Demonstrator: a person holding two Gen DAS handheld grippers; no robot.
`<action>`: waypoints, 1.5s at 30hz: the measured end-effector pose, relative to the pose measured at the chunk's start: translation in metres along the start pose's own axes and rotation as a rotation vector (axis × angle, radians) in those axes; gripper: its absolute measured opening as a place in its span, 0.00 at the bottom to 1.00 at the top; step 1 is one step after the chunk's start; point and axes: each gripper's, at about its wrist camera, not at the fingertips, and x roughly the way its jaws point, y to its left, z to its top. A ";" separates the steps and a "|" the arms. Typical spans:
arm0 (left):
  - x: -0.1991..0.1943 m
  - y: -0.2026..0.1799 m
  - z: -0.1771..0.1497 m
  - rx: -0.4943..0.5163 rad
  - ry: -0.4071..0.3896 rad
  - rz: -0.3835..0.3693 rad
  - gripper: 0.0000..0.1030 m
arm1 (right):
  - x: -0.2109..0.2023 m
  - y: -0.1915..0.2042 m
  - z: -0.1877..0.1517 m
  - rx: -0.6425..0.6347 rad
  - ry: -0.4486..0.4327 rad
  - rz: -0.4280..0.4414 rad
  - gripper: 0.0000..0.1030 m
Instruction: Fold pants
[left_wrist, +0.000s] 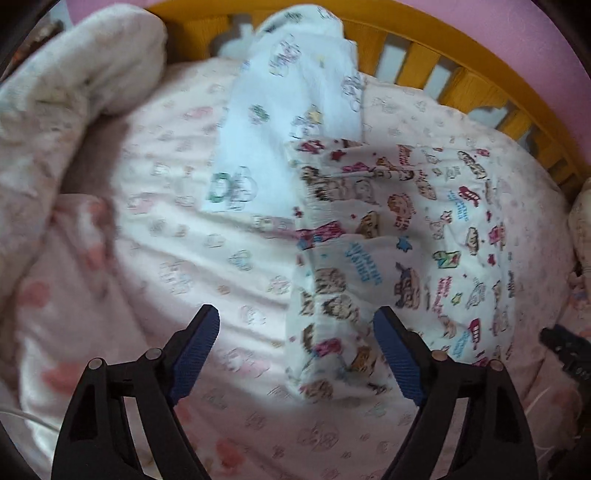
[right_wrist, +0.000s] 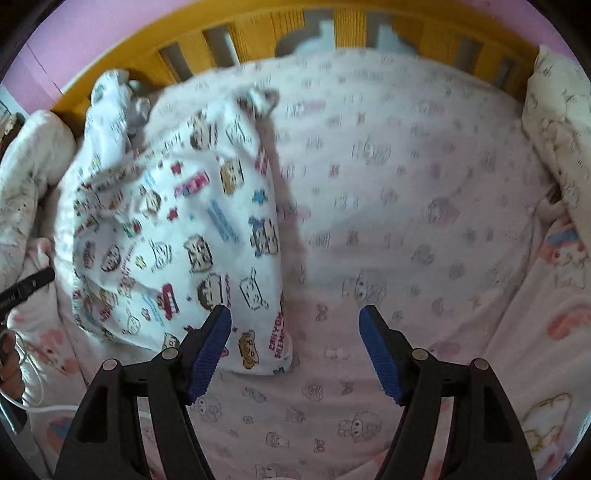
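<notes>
Both grippers hang over the sheet (right_wrist: 406, 192) with jaws apart, holding nothing. The pants (left_wrist: 388, 236) lie bunched just ahead of the left gripper (left_wrist: 295, 332) and ahead-left of the right gripper (right_wrist: 295, 325), seemingly untouched through the blur.

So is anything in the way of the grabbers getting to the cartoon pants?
Nothing visible is. The left gripper and right gripper are both open, with the cartoon pants lying right ahead on the pink sheet.
</notes>
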 end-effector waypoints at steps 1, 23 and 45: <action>0.006 0.000 0.002 -0.003 0.011 -0.023 0.82 | 0.003 0.002 0.001 -0.003 0.003 0.001 0.71; 0.076 0.036 0.048 -0.218 0.113 -0.338 0.72 | 0.017 0.024 0.022 -0.051 0.026 0.043 0.71; 0.115 0.044 0.035 -0.278 0.162 -0.471 0.47 | 0.044 0.011 0.013 -0.018 0.090 0.105 0.71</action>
